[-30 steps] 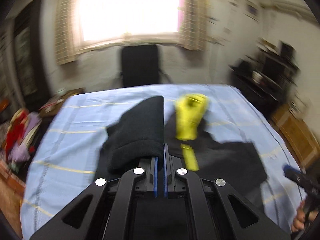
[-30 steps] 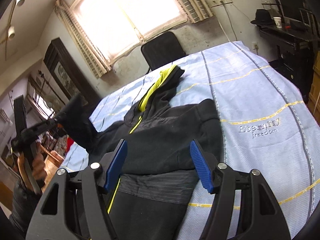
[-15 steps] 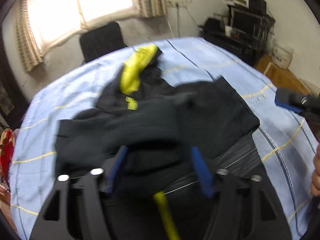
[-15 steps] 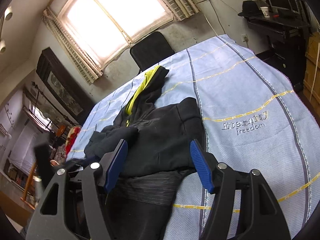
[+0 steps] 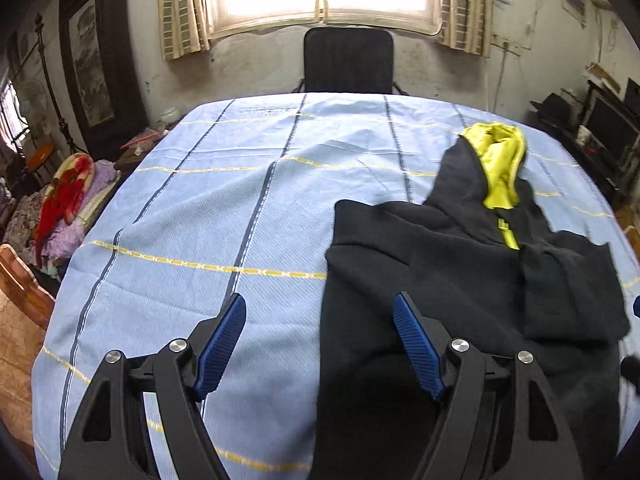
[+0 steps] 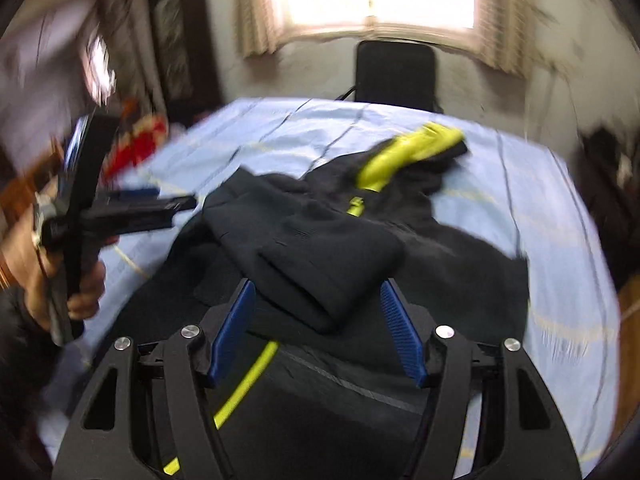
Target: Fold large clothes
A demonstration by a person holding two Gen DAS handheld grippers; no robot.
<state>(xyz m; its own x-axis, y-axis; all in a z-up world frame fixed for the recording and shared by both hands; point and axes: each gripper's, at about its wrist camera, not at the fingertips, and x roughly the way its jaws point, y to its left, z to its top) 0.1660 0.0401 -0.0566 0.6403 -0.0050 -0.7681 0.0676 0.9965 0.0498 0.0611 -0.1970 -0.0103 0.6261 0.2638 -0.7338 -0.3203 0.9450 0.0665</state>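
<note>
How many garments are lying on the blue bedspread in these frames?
1: a black hoodie with a yellow-lined hood, spread on the right part of the bedspread in the left wrist view. Anything beneath it would be hidden.

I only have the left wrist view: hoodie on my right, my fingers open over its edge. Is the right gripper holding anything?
Observer: No. The right gripper is open; the folded sleeve lies across the chest below its fingers, unpinched.
Operator: And the bottom edge nearest us, which I can't see?
Observer: A yellow zip runs down the front towards it, passing under the right gripper's frame.
Operator: Am I clear of the cloth on my side?
Observer: The hand gripping your tool is off to the side of the hoodie, over the blue sheet.
</note>
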